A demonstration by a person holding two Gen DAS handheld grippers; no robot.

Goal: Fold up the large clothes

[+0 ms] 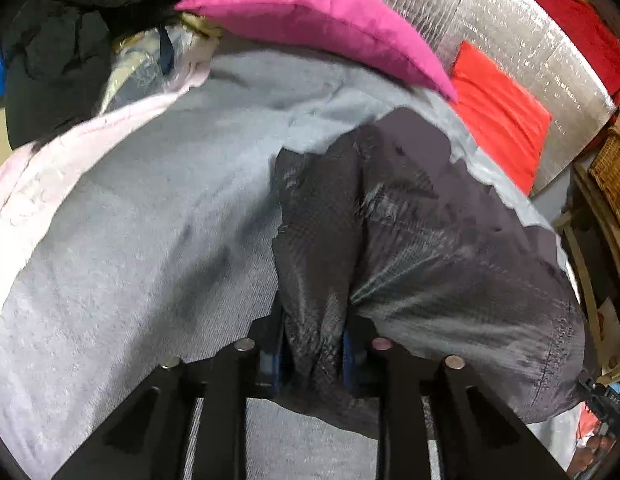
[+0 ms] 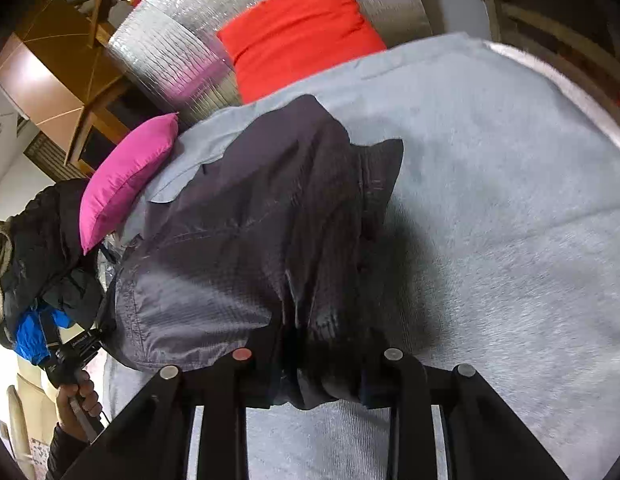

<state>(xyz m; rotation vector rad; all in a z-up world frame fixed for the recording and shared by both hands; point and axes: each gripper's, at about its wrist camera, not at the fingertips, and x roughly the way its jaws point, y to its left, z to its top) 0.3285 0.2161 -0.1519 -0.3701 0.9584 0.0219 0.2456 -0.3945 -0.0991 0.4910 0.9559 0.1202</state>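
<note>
Pointing steeply down, left gripper and right gripper each pinch bunched dark jacket fabric between narrowed fingers.

Both views motion-blurred; right gripper fingertips buried, perhaps fully, in bunched dark jacket fabric.

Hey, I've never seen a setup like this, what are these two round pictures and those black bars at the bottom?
Each picture comes from a camera mounted on a hand-held gripper, looking along its two black fingers. A person holds one in each hand. The left gripper and the right gripper both pinch the same dark jacket, which lies on a grey blanket. Behind it sit a pink cushion and a red cushion. The right view also shows the person's hand on the left gripper.
</note>
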